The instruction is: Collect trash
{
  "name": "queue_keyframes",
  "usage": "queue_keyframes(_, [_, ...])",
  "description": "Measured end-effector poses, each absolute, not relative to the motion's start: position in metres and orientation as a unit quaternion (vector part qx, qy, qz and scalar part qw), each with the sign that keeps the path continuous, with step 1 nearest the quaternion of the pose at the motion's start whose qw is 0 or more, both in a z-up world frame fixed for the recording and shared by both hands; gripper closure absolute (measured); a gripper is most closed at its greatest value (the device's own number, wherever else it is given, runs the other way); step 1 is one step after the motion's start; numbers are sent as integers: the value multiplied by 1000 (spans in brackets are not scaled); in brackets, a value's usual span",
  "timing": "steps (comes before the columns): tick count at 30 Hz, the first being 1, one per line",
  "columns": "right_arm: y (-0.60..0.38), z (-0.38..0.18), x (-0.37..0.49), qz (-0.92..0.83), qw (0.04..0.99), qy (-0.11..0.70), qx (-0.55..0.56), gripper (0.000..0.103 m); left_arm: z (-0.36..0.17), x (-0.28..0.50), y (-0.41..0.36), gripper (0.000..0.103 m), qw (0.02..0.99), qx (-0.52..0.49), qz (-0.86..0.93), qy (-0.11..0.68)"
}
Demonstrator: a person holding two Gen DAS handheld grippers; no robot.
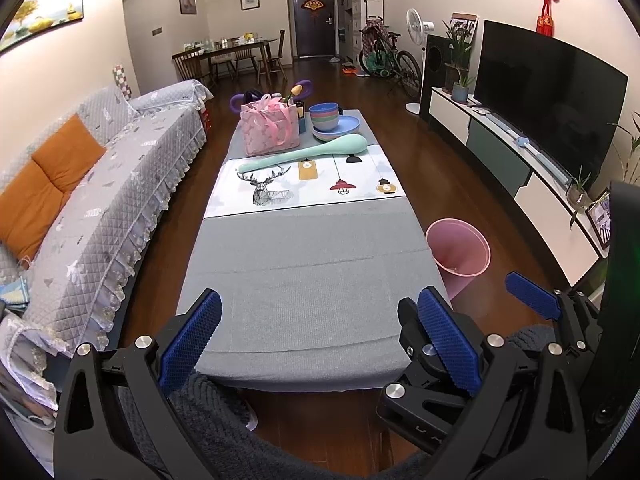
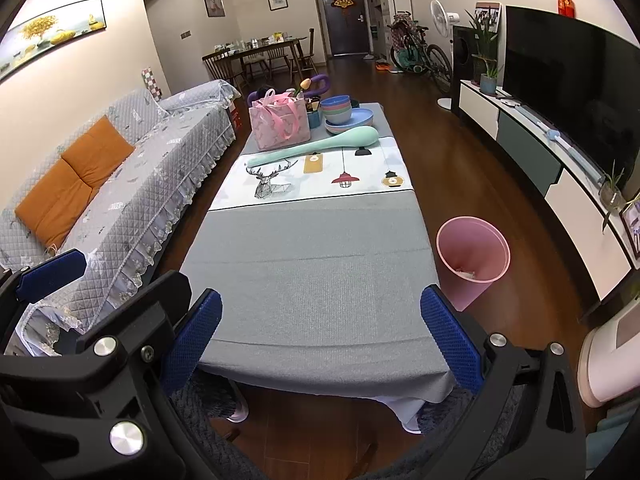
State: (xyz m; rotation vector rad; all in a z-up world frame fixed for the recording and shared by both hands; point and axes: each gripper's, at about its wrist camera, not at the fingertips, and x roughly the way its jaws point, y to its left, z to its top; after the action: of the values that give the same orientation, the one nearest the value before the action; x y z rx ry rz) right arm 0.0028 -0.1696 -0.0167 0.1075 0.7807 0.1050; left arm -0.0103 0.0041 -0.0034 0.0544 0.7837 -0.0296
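Grippers: my left (image 1: 320,328) and right (image 2: 320,322) both gape wide, empty; one pink bin (image 2: 472,256), no readable writing.

A pink bag (image 1: 271,127) beside stacked bowls (image 1: 327,115) (pastel) and a mint massager (image 1: 308,153).

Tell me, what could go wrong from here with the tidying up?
The pink bin stands on the floor close to the table corner, so a swing of the right hand-held gripper might tip it. Both the right and the left hand-held gripper hang open and empty. No loose trash shows on the table, so they might grab the pink bag or bowls instead.
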Motion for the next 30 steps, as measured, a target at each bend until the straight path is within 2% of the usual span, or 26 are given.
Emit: queue_keyframes(30, [-178,-23,1,43,920,386,60,5,-9,-7,4,8,919,34,-37,391])
